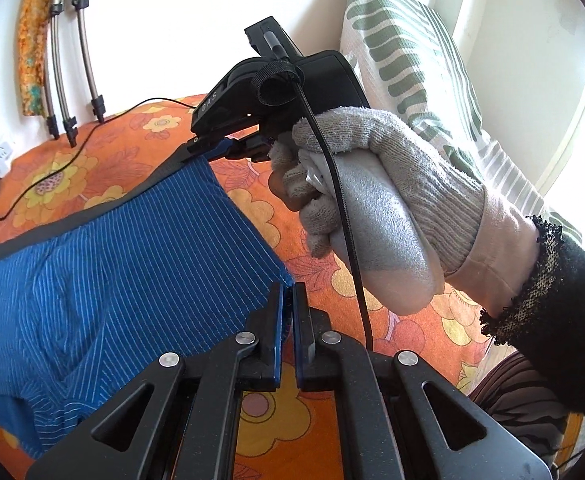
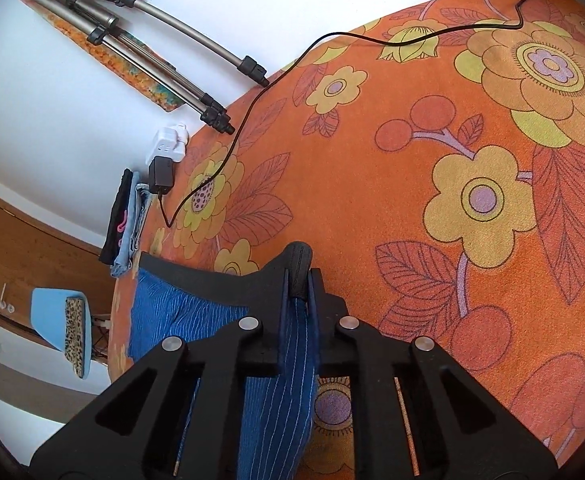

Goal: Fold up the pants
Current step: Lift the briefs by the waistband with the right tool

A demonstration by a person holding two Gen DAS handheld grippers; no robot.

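Observation:
Blue pinstriped pants [image 1: 112,264] with a black waistband are held up off an orange flowered bedspread [image 1: 104,160]. My left gripper [image 1: 289,292] is shut on the lower corner of the fabric. In the left wrist view my right gripper [image 1: 208,148], held by a gloved hand [image 1: 376,184], is shut on the waistband corner farther away. In the right wrist view the right gripper [image 2: 299,276] pinches the black waistband, and the blue cloth [image 2: 288,380] runs down between its fingers; more of the pants [image 2: 172,308] hangs to the left.
A black cable [image 2: 372,40] lies across the bedspread [image 2: 452,160] from a charger [image 2: 160,172] in a wall socket. Tripod legs [image 2: 172,36] lean on the wall. A green-striped pillow [image 1: 404,60] stands at the back right. Folded clothes [image 2: 126,220] sit at the bed's edge.

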